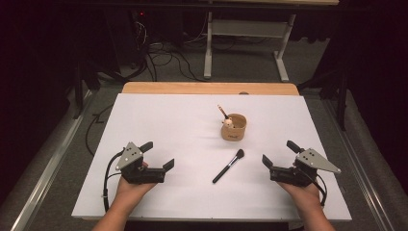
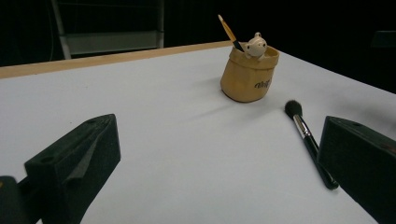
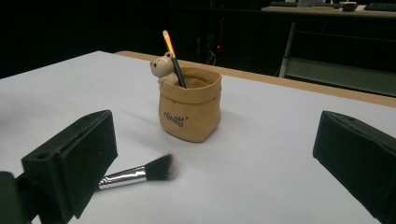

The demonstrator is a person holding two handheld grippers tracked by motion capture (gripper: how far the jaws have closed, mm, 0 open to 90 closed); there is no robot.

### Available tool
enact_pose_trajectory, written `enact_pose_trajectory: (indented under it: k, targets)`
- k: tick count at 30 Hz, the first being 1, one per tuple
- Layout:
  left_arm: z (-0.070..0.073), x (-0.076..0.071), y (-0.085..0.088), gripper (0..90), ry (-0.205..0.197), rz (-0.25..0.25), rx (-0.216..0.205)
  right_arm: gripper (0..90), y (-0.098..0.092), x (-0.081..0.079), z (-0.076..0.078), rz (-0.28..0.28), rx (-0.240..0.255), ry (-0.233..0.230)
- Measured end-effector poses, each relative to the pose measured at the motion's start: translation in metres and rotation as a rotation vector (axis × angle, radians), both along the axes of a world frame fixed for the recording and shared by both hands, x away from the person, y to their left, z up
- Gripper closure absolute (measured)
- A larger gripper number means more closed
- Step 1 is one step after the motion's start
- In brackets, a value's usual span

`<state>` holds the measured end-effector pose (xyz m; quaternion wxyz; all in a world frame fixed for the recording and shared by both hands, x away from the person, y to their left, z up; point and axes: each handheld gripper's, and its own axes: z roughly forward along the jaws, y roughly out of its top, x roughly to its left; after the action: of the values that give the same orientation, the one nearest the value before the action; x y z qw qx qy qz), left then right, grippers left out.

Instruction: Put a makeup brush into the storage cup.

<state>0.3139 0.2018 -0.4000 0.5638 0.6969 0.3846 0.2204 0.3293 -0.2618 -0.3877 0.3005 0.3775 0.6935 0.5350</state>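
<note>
Between the two hands on the white bench [image 1: 159, 120] lies the brush [image 1: 229, 165], bristles toward the pot [image 1: 234, 127], handle slanting back toward the person, nearer the right gripper [image 1: 278, 159] than the left gripper [image 1: 159, 155], both jaws wide open and empty.

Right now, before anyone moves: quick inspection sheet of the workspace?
Surface: white table, wooden strip at its far edge.
Job's things: brush lying flat between the tongs, bristles toward the pot; pot upright, a bear figure on its rim and a thin brush leaning inside.
Clutter: nothing seen.
Grippers: left tongs and right tongs both open, holding nothing, either side of the brush.
Cables: one trails from each gripper; more on the floor beyond the table.
Surroundings: dark room, white frame on the floor behind.
</note>
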Motion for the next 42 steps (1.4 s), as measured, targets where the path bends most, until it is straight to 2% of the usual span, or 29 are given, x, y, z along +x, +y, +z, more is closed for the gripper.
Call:
enact_pose_trajectory:
  k: [3,9,13,18,24,29,35,42]
  targets:
    - [-0.002,-0.001,0.001,0.0,0.006,0.004,0.001,1.4,-0.001,0.0,0.001,-0.002,0.013,-0.007]
    - [0.006,-0.003,0.0,0.0,-0.021,0.014,0.02,1.4,0.002,0.002,0.002,0.006,0.016,-0.022]
    - [0.012,0.002,-0.005,0.0,0.013,0.028,0.051,1.4,0.003,0.001,0.002,0.012,0.007,-0.028]
    - [0.012,0.005,-0.011,0.0,0.036,0.024,0.1,1.4,-0.002,0.0,0.003,0.004,0.016,-0.039]
    - [0.009,0.01,-0.016,0.0,0.087,0.026,0.138,1.5,0.001,-0.001,0.004,0.011,0.016,-0.045]
    - [0.008,0.014,-0.014,0.0,0.136,0.042,0.19,1.5,0.003,-0.001,0.003,0.022,0.011,-0.042]
    - [0.006,0.019,-0.012,0.0,0.226,0.043,0.216,1.5,0.004,-0.001,0.002,0.031,0.004,-0.042]
    - [0.007,0.024,-0.016,0.5,0.322,0.022,0.298,1.5,0.003,-0.002,0.003,0.029,0.016,-0.044]
